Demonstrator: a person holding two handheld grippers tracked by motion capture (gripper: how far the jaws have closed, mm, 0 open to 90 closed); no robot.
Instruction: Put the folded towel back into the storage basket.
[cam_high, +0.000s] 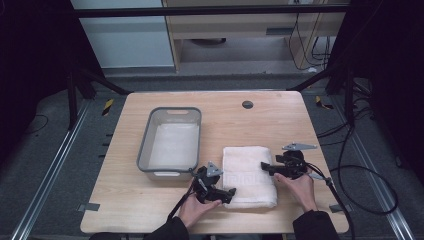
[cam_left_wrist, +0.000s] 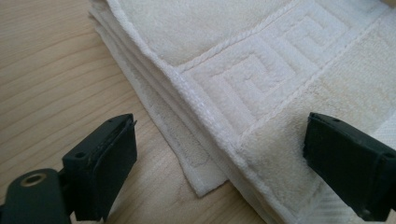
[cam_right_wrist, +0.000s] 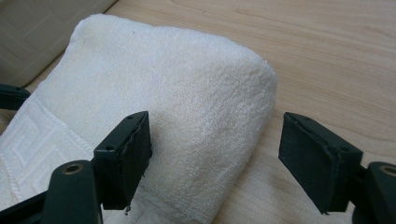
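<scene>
A folded white towel (cam_high: 248, 175) with a raised key-pattern band lies on the wooden table (cam_high: 260, 125), right of centre and near the front. My left gripper (cam_high: 231, 192) is at the towel's front left corner. In the left gripper view it (cam_left_wrist: 219, 158) is open. One jaw is over bare wood and the other over the towel (cam_left_wrist: 261, 60), with the layered edges between them. My right gripper (cam_high: 264, 166) is at the towel's right side. It (cam_right_wrist: 215, 154) is open and straddles the rounded fold of the towel (cam_right_wrist: 177, 79).
A grey plastic basin (cam_high: 145, 150) with a pale lining stands just left of the towel, and its wall shows as the basin (cam_right_wrist: 42, 28) in the right gripper view. A round grommet (cam_high: 247, 104) sits near the table's far edge. Cables (cam_high: 360, 175) trail off to the right.
</scene>
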